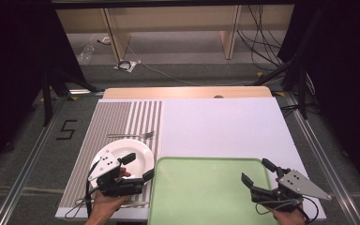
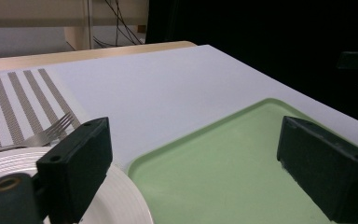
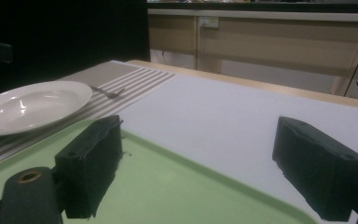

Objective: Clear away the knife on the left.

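Two tongs wide, nothing held: left tongs (image 1: 138, 167) btwn white plate (image 1: 138, 149) & green tray (image 1: 206, 192); right tongs (image 1: 257, 171) over tray's right edge.

**Colours and patterns on the table**

We note a pale green tray (image 1: 206, 197), plain. The plate (image 1: 136, 152) is white and glossy. The placemat (image 1: 115, 117) carries grey-and-white stripes, fine on its left part, broader on its right. The fork (image 1: 131, 135) is silver. The table cover (image 1: 225, 126) is plain white, over a light wood edge. Both grippers (image 1: 138, 168) (image 1: 258, 171) have black jaws and grey top plates.
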Tool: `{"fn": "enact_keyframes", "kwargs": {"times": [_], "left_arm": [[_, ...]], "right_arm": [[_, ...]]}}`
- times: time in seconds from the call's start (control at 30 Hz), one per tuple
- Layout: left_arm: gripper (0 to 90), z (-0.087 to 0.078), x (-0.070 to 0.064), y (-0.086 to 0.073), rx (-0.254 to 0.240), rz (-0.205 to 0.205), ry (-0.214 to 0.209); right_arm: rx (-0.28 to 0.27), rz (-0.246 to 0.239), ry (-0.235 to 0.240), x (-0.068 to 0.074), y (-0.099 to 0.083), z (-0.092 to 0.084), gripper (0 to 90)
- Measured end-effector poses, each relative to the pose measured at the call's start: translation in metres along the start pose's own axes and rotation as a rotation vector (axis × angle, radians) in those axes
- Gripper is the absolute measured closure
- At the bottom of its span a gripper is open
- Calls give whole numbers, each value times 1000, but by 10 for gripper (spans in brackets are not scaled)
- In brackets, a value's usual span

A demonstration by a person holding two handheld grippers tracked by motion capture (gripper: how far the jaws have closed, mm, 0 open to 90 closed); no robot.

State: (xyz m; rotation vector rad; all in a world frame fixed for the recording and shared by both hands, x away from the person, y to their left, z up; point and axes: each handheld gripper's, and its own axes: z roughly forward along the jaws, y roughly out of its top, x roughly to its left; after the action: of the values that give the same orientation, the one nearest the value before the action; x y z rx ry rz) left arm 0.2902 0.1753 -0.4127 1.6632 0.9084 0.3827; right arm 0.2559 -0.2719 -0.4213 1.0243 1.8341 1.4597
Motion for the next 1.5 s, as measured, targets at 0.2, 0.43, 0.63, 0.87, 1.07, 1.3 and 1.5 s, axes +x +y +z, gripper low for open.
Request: {"fn": "enact_keyframes", "kwargs": {"times": [0.2, 0.43, 0.63, 0.87, 1.07, 1.3, 1.5], "left_arm": [[100, 1, 1, 0, 6, -1, 3], [101, 1, 5, 2, 18, -13, 15], [102, 0, 14, 9, 54, -24, 34], [110, -1, 28, 22, 101, -22, 82], [115, -1, 49, 40, 153, 15, 139], [121, 3, 75, 52, 222, 36, 178], [125, 8, 98, 59, 259, 33, 217]], "right_arm": [[4, 2, -5, -1, 0, 0, 168], [1, 1, -3, -1, 0, 0, 173], [9, 0, -3, -1, 0, 0, 175], [9, 1, 4, 0, -1, 1, 178], [12, -7, 6, 1, -2, 2, 180], [24, -5, 5, 1, -3, 3, 181], [26, -8, 6, 1, -3, 4, 181]]}}
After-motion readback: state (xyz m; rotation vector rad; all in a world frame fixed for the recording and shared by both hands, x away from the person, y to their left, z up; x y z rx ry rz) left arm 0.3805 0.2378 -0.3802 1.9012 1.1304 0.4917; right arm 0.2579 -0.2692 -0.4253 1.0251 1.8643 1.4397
